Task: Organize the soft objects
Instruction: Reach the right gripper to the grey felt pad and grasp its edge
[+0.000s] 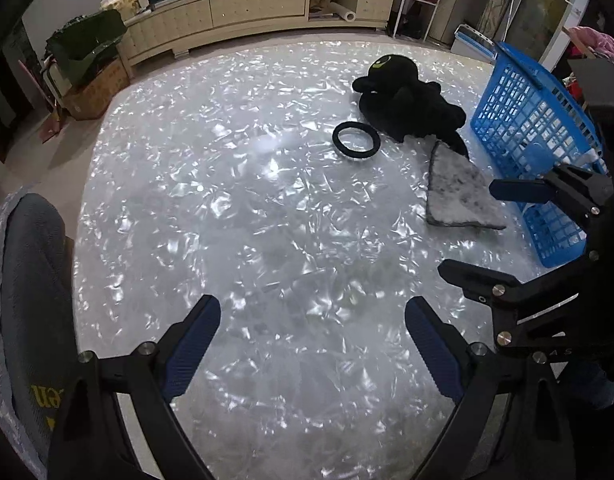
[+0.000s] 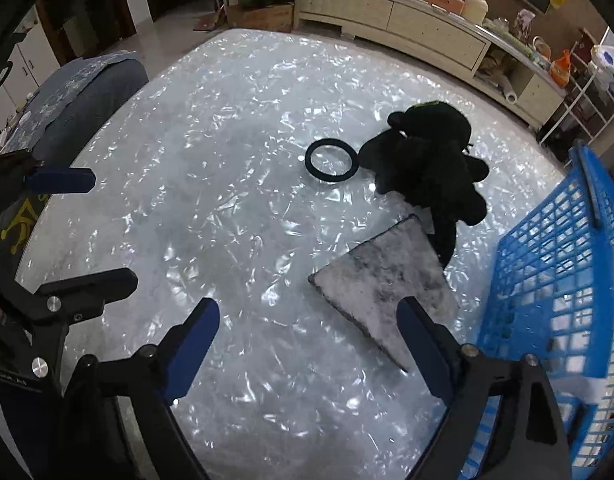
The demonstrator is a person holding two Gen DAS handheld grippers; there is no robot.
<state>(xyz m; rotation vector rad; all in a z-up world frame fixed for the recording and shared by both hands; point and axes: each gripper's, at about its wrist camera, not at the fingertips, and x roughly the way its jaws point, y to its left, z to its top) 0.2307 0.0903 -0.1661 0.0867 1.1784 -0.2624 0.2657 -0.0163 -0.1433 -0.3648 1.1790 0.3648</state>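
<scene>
A: Looking early. Plush (image 2: 431, 160), ring (image 2: 330, 161) and pad (image 2: 387, 280) all lie on the table (image 2: 227, 160), outside the basket (image 2: 547, 280). Something pale shows in the basket, can't tell what.

B: Grippers?

A: Left gripper (image 1: 311, 344) and right gripper (image 2: 307, 344) both spread, nothing held. Pad is grey, flat, fuzzy, just ahead of the right one, beside the basket.

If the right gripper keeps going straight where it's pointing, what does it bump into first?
Probably the bare shiny table. The right gripper points steeply down with open fingers, and the grey cloth sits just beside its line, so depth leaves some doubt.
</scene>
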